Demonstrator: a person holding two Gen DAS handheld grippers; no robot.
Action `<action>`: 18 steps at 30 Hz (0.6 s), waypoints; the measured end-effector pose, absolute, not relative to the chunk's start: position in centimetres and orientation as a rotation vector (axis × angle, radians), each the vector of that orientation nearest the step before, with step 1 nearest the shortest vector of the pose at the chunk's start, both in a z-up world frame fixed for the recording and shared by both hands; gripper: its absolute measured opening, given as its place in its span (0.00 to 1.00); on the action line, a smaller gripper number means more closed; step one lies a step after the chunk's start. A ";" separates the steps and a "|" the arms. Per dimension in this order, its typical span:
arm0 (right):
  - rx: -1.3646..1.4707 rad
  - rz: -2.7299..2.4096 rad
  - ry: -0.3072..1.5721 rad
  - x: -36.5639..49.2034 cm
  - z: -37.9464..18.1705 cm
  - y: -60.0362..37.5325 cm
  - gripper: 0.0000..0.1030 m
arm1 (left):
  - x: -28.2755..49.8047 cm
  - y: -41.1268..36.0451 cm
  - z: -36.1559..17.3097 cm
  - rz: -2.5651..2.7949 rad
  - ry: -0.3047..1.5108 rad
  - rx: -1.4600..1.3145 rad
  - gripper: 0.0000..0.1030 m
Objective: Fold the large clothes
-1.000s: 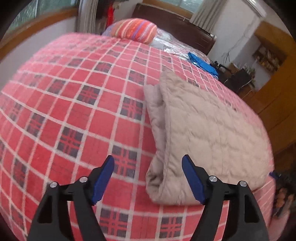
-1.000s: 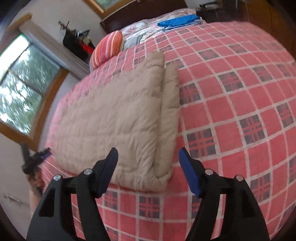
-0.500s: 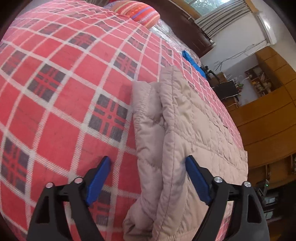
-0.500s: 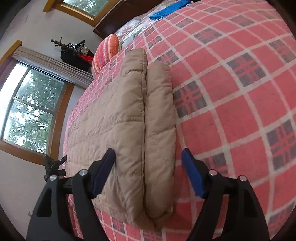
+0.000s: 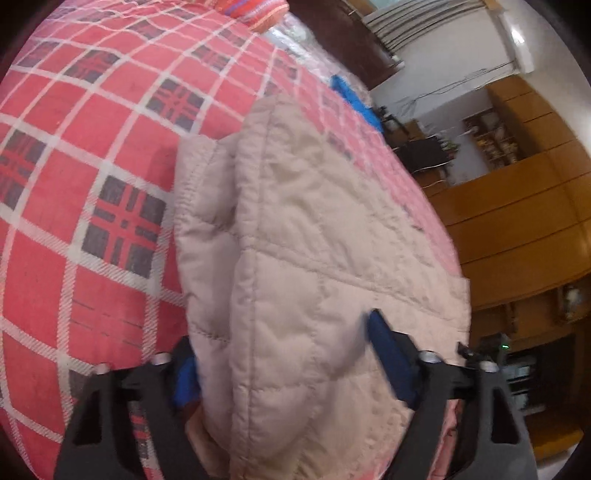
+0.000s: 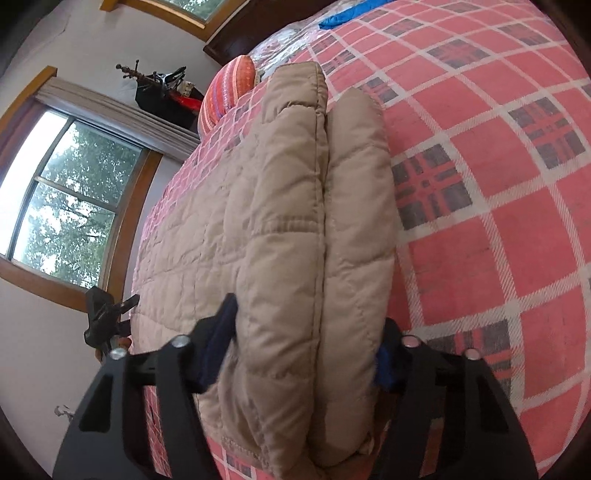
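Note:
A folded beige quilted garment [image 5: 314,240] lies on a bed with a red plaid blanket [image 5: 92,166]. In the left wrist view my left gripper [image 5: 284,362] is open and straddles one thick folded end, a blue pad [image 5: 388,347] pressing into the top layer. In the right wrist view the same garment [image 6: 277,221] fills the middle. My right gripper [image 6: 303,354] is open too, with the stacked layers of the other end between its fingers. The lower parts of both ends are hidden behind the jaws.
An orange striped pillow [image 6: 229,96] and a blue cloth [image 6: 351,14] lie at the head of the bed. A window [image 6: 66,203] is on one side and wooden cabinets [image 5: 517,221] on the other. Bare plaid blanket [image 6: 498,184] stretches beside the garment.
Both grippers have dropped low and pushed forward onto the garment's ends. The folded layers now sit between each pair of fingers, where before they lay ahead of them.

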State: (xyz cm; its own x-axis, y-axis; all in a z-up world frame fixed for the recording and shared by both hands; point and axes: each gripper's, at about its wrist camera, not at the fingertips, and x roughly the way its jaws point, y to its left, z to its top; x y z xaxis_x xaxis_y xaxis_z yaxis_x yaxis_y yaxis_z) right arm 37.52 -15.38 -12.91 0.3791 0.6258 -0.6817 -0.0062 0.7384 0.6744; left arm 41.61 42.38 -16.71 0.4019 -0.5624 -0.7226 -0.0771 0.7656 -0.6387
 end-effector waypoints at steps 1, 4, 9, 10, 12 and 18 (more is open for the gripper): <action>0.645 0.450 1.116 37.4 -12.7 -15.4 0.49 | 41.6 42.2 -16.7 -0.332 1.128 -0.665 0.55; 0.609 0.465 1.096 37.2 -11.8 -15.3 0.32 | 41.1 41.8 -15.8 -0.320 1.102 -0.641 0.34; 0.566 0.472 1.061 36.6 -9.7 -14.6 0.18 | 39.5 40.6 -12.8 -0.323 1.027 -0.564 0.18; 0.563 0.475 1.057 36.7 -9.4 -14.6 0.16 | 39.6 40.5 -12.4 -0.323 1.019 -0.557 0.17; 0.556 0.486 1.042 36.2 -8.5 -14.6 0.15 | 39.4 40.4 -11.3 -0.328 1.003 -0.560 0.17; 0.492 0.493 1.005 33.7 -4.7 -14.4 0.14 | 36.2 39.3 -7.1 -0.364 0.931 -0.497 0.15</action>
